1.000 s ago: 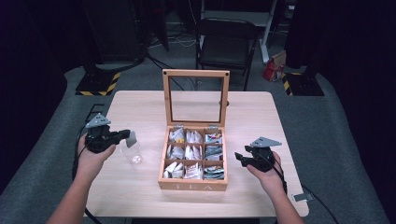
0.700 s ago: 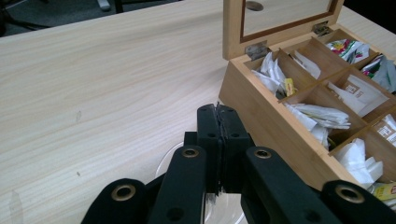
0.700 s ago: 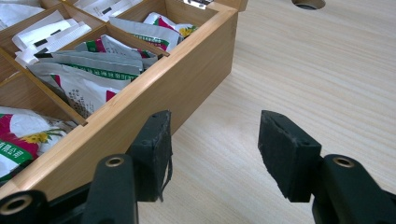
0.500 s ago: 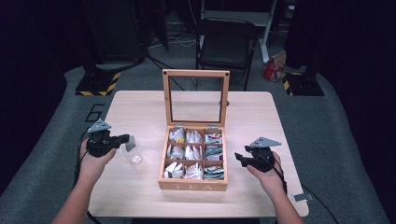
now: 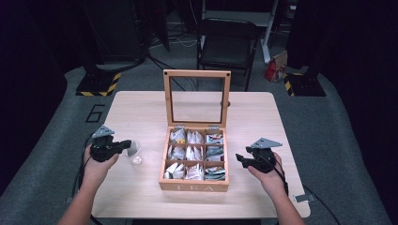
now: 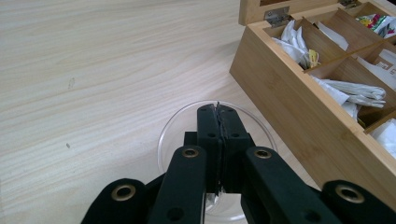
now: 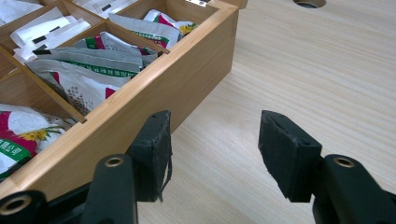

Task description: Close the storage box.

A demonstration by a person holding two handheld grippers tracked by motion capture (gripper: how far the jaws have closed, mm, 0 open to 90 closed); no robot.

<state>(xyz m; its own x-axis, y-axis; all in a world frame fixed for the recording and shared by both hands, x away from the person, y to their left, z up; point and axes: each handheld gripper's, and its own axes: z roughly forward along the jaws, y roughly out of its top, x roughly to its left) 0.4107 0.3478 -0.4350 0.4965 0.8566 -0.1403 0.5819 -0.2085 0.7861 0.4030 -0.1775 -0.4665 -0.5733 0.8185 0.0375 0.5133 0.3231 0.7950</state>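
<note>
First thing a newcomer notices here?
The wooden tea box at the table's middle, its glass lid upright, its compartments packed with tea bags. To its left, the left gripper is shut on the rim of a clear glass cup. The right gripper waits open beside the box's right wall.

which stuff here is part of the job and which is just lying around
In the job: clear cup clamped by its rim in the left tool; wooden tea box with tea bags; open right tool.
Lying about: black chair, red bag.
</note>
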